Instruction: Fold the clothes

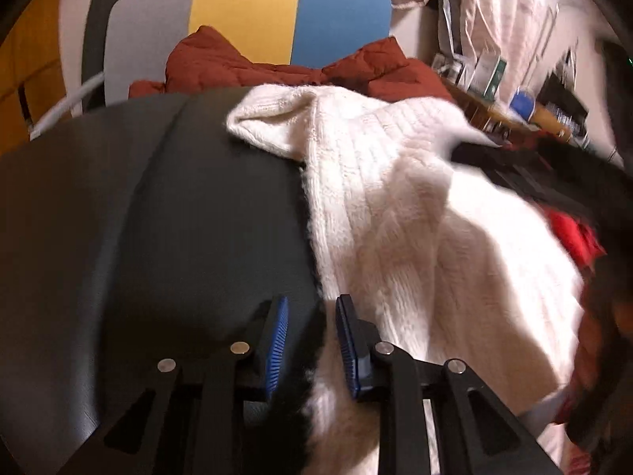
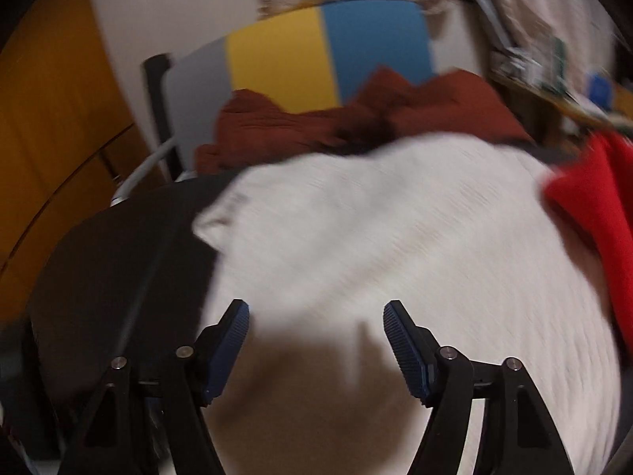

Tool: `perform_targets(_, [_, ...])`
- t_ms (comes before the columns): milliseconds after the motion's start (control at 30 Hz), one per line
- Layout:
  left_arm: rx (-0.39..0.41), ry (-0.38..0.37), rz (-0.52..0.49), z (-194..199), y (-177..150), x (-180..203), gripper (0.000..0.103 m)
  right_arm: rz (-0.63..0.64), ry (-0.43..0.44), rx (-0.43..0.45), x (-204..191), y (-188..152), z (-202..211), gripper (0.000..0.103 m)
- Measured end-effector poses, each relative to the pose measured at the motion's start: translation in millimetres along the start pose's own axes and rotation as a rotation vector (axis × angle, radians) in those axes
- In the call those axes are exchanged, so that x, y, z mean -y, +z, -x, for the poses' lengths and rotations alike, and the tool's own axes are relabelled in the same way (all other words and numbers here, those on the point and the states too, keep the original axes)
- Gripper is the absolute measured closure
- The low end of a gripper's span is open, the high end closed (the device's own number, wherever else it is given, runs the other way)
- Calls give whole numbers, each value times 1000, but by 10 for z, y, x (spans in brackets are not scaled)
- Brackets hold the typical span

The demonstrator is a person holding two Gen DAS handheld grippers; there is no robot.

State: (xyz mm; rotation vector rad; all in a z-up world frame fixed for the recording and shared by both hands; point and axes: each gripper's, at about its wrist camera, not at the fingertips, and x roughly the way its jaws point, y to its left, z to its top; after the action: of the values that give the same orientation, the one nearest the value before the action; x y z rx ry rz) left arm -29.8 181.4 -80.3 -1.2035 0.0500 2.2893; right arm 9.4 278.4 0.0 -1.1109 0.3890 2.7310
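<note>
Overhead, left tool point(image 1: 310, 312) narrow over white sweater point(image 1: 415, 206) edge, right tool point(image 2: 316, 316) wide, black tabletop point(image 1: 158, 206), striped chair point(image 1: 253, 16) behind.

right tongs point(image 2: 316, 312) spread above white sweater point(image 2: 395, 229), red garment point(image 2: 593, 198) beside

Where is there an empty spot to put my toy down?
The bare patch is the dark table, left of the white sweater and in front of the rust-brown jacket. The right side is crowded: the sweater spreads wide, with a red cloth beside it.
</note>
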Motion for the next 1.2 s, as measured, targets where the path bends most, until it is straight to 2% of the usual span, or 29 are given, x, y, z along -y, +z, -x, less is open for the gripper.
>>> perform_targets(133, [-7, -63, 89, 30, -37, -117, 81, 243, 10, -42, -541, 358, -462, 22])
perform_targets(200, [-30, -109, 151, 26, -12, -224, 81, 395, -90, -78, -799, 390, -774, 22])
perform_targets(233, [-37, -131, 169, 25, -7, -271, 81, 421, -118, -103, -856, 387, -921, 23])
perform_targets(300, [-45, -166, 191, 26, -4, -344, 81, 470, -171, -154, -968, 381, -1214, 31])
perform_targets(367, [-47, -181, 194, 35, 1, -382, 81, 403, -204, -168, -883, 413, -1328, 34])
perform_targets(433, [-52, -181, 199, 43, 18, -416, 81, 320, -217, -162, -727, 443, -1371, 44])
perform_targets(467, [-57, -178, 204, 73, 10, -461, 80, 295, -219, -153, -645, 442, -1372, 61])
perform_targets(500, [-62, -169, 206, 100, 3, -489, 80, 286, -212, -137, -575, 432, -1327, 72])
perform_targets(567, [-68, -142, 205, 149, 0, -528, 80, 259, -194, -111, -431, 411, -1223, 83])
perform_targets(733, [-61, -55, 196, 188, 90, -618, 80, 62, -76, -18, 1, 295, -742, 86])
perform_targets(867, [-51, -37, 201, 183, 228, -718, 80, -38, 13, 48, 246, 64, -256, 87])
perform_targets(933, [-40, -33, 183, 154, 312, -694, 76, -78, 53, 78, 367, -108, -19, 87])
perform_targets(1033, [-77, -104, 142, 43, 405, -525, 76, -173, 159, 119, 555, -381, 271, 87])
perform_targets(1100, [-115, -175, 116, -71, 445, -360, 76, -235, 219, 117, 633, -519, 372, 87])
perform_targets(1200, [-130, -271, 74, -124, 431, -150, 76, -300, 291, 95, 673, -632, 349, 87])
